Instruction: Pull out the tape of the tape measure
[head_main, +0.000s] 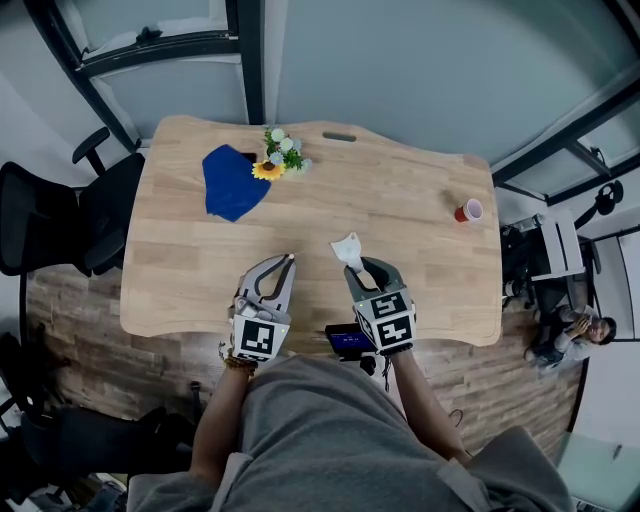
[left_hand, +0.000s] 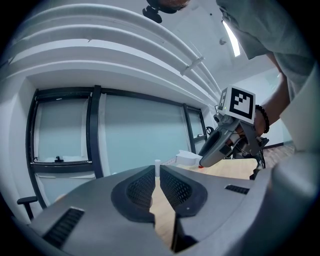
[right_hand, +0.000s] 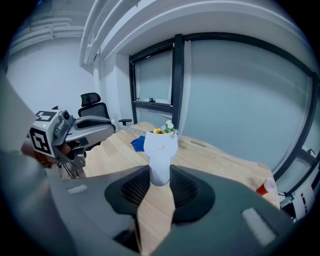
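Head view, lower centre: right tongs (head_main: 362, 268) pinch the white tape measure (head_main: 347, 248) over the worktop (head_main: 420, 230); its tape cannot be made out.

Left gripper view: left tongs (left_hand: 158, 176) are nearly pressed together on a thin white strip (left_hand: 157, 165), too small to identify.

Right gripper view: the pads hide the tape measure's lower end.

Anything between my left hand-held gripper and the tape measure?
Nothing visible. Only bare table lies between the left hand-held gripper and the tape measure, which the right hand-held gripper holds. Cloth, flowers and cup sit farther back.
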